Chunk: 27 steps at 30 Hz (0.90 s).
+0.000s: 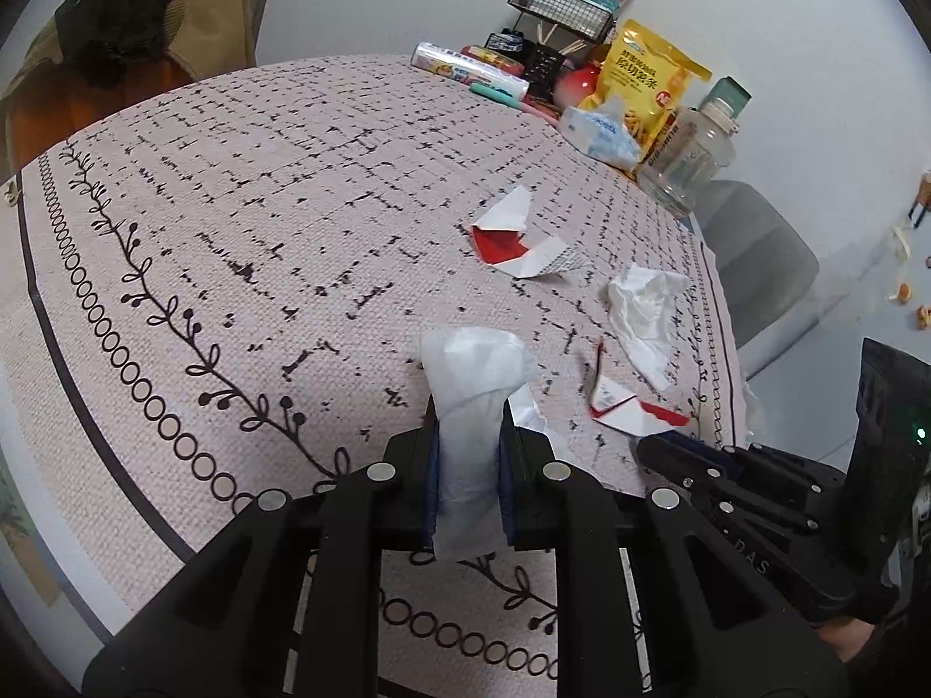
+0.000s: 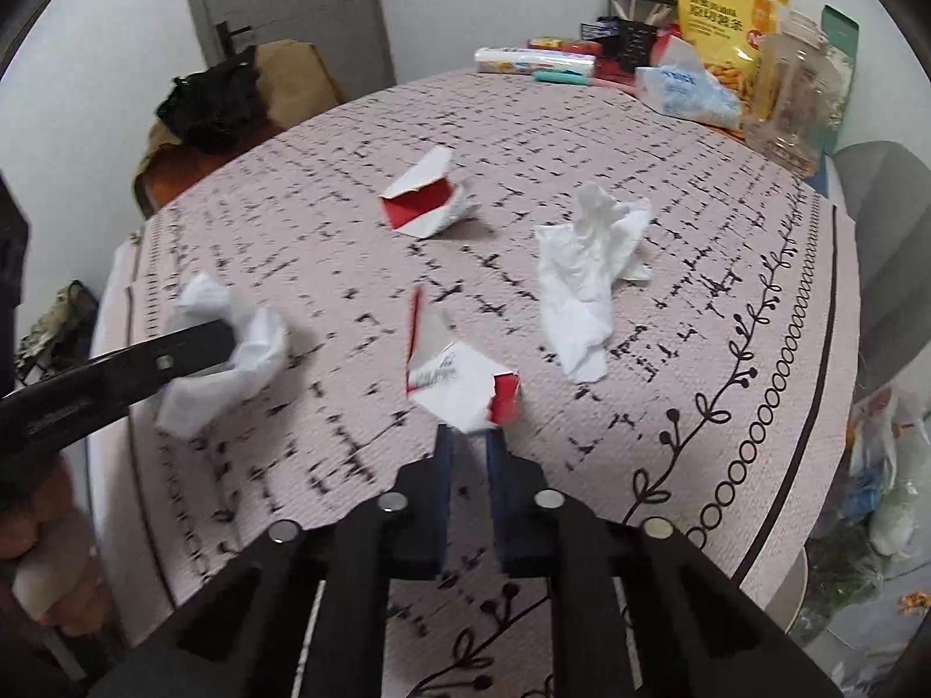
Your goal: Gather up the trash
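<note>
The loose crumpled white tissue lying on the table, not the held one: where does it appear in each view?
Left wrist view: the loose tissue lies right of centre, near the tablecloth edge, beyond the small red-and-white wrapper.
Right wrist view: the tissue lies right of centre, beyond and right of that wrapper.
Shared landmark: the yellow snack bag.

Yellow foil snack bag point(image 1: 646, 78) at the bench's far edge printed with large Chinese characters 原切薯条, black right gripper body point(image 1: 750, 558) embossed "DAS", remaining small print too blurred to read
</note>
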{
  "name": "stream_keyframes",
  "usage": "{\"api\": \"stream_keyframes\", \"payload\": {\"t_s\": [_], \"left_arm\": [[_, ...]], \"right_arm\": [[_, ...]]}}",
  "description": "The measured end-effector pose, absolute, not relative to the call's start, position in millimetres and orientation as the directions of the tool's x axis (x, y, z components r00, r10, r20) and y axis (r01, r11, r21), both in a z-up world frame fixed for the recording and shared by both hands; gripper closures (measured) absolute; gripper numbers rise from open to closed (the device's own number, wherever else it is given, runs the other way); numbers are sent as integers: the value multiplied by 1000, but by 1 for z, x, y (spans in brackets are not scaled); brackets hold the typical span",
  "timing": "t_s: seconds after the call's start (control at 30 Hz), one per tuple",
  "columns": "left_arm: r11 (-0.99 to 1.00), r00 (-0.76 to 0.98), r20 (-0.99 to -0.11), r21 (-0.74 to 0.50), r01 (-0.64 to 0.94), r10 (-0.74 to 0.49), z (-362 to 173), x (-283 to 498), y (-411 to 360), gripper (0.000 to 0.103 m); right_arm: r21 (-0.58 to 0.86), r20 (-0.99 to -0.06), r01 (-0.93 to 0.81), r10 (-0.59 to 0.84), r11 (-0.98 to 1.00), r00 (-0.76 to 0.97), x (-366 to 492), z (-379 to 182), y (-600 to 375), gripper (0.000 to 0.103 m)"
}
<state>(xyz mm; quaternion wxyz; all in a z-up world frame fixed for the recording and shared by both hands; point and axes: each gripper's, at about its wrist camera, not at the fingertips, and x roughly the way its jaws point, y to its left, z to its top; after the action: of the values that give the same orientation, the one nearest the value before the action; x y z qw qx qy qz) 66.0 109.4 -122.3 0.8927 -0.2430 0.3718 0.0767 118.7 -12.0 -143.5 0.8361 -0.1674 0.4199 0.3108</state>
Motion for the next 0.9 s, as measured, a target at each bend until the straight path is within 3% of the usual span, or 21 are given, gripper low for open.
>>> {"api": "stream_keyframes", "payload": {"t_s": [0.4, 0.6, 0.67, 0.7, 0.73, 0.9], "left_arm": [[878, 724, -688, -377, -294, -53, -113, 66, 96, 86], [878, 722, -690, -375, -299, -49, -114, 67, 98, 86], [875, 721, -691, -376, -305, -46, -115, 66, 100, 86], [874, 721, -692, -376, -307, -44, -115, 66, 101, 86], [872, 720, -692, -377, -312, -42, -116, 66, 103, 86], [860, 717, -696, -383, -337, -29, -120, 62, 117, 86]], "right_arm": [[49, -764, -664, 457, 746, 457, 109, -123, -35, 102], [112, -779, -649, 472, 752, 413, 118, -127, -36, 97], [123, -779, -646, 477, 754, 408, 119, -129, -34, 70], [115, -769, -646, 480, 754, 423, 118, -129, -33, 42], [100, -763, -653, 479, 750, 434, 117, -130, -29, 39], [136, -811, -646, 459, 751, 362, 127, -144, -10, 63]]}}
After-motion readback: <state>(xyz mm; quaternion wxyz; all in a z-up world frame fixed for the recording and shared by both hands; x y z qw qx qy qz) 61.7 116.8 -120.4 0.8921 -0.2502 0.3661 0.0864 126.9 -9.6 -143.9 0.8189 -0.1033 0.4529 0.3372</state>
